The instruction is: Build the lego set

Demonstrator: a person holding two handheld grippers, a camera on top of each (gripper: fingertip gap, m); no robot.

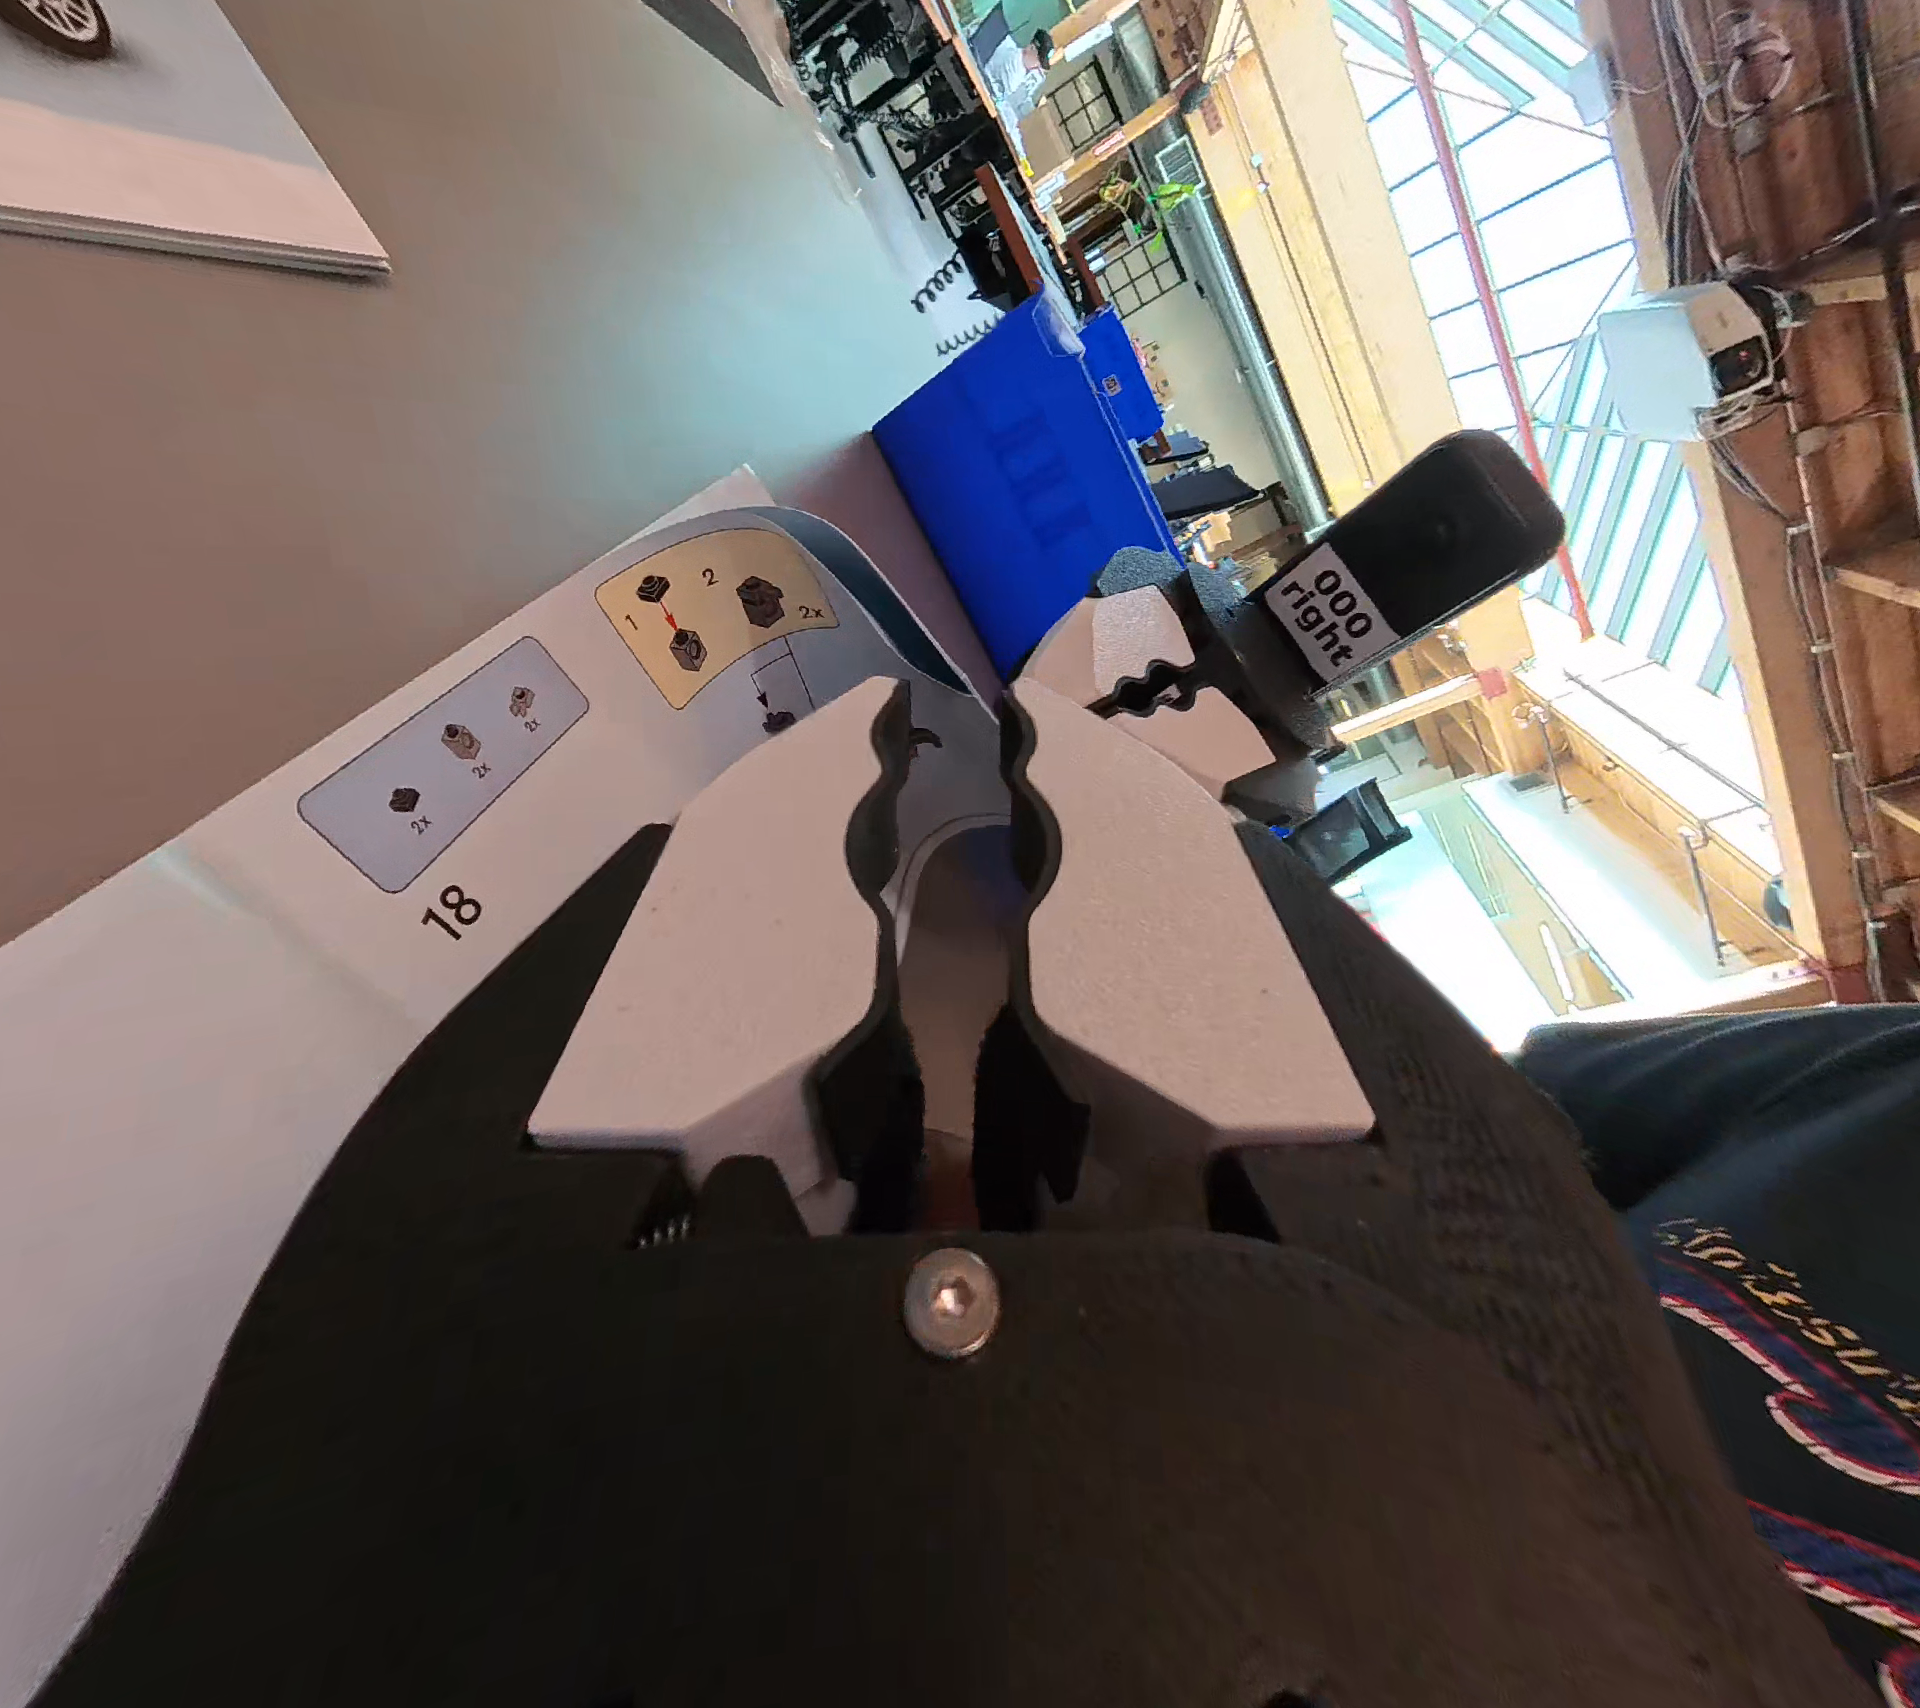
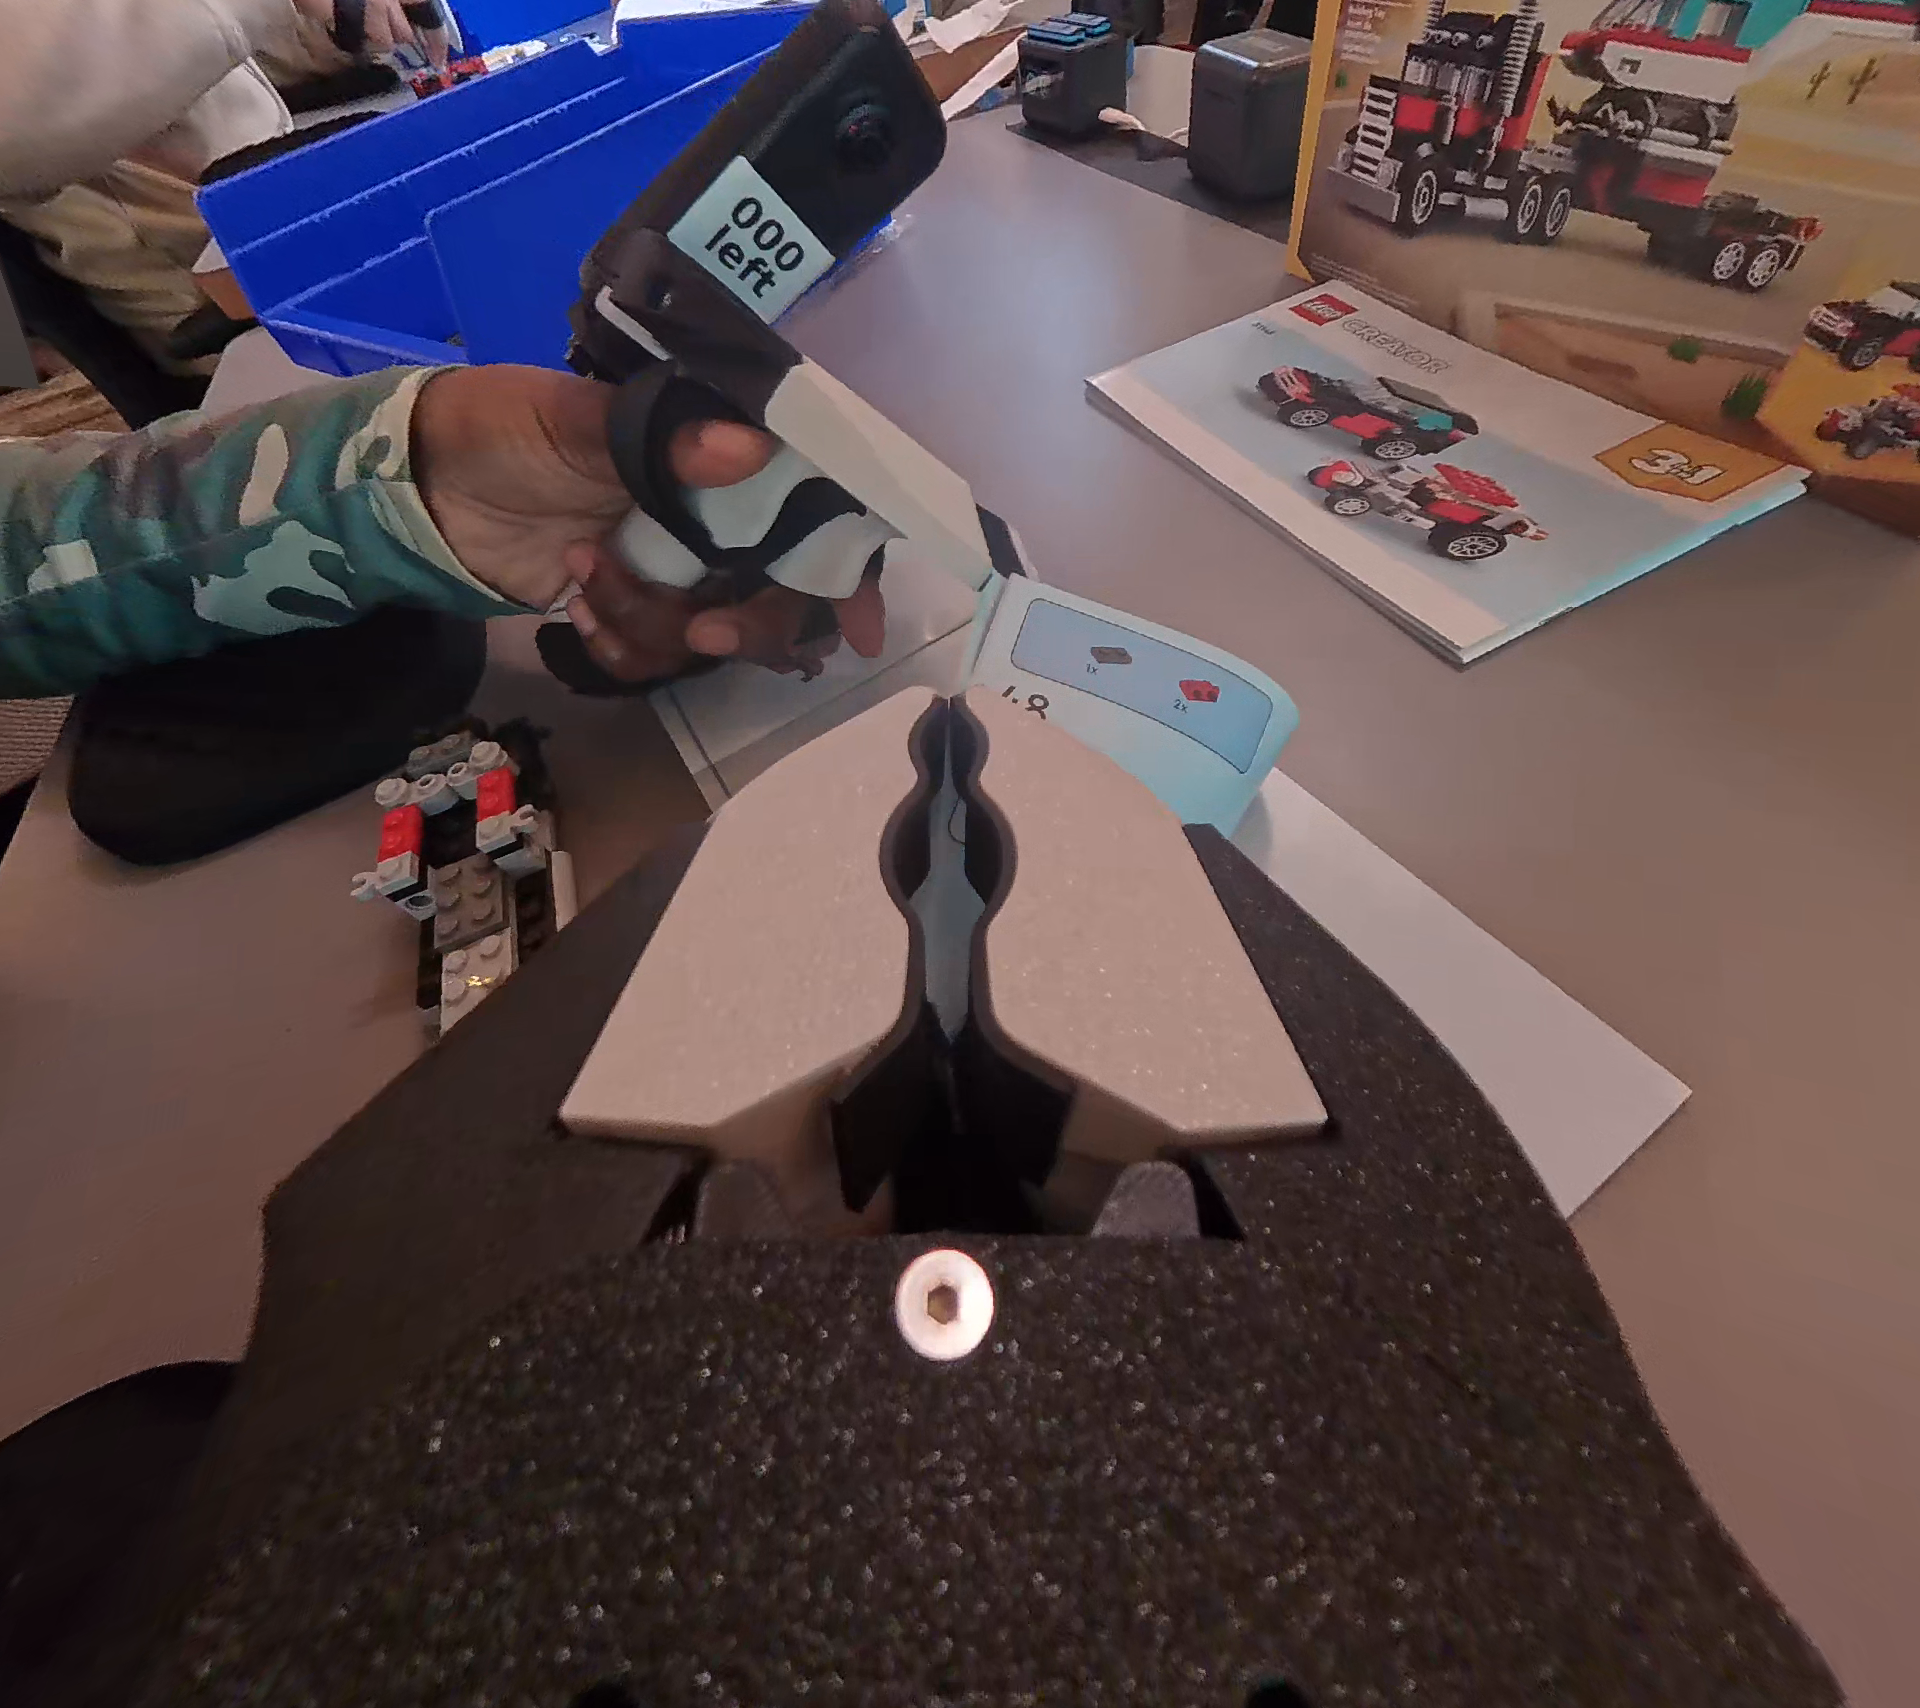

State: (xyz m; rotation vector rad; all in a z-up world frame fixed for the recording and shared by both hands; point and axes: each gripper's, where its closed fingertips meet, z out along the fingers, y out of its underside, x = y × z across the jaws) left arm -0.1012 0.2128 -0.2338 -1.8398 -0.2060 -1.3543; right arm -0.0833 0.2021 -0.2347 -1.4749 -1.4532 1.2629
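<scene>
The open instruction booklet [image 1: 499,754] lies on the grey table. One light-blue page [image 2: 1143,702] is lifted and curled upward. My right gripper [image 2: 948,708] is shut on that page, and the paper shows between its pads. It also shows shut in the left wrist view [image 1: 1132,692]. My left gripper [image 1: 953,702] has its jaws a little apart, with the curled page seen through the gap. In the right wrist view its tip [image 2: 987,567] sits at the page's upper edge. A partly built lego vehicle [image 2: 468,869], grey, black and red, lies on the table left of the booklet.
A second booklet [image 2: 1434,474] lies to the right, before the upright lego box [image 2: 1610,100]. Blue bins [image 2: 468,204] stand at the back left, where another person's hand [image 2: 364,6] works. Black devices [image 2: 1247,110] stand behind. My left hand and sleeve [image 2: 260,515] cross the left side. My left and right fingertips are right by each other.
</scene>
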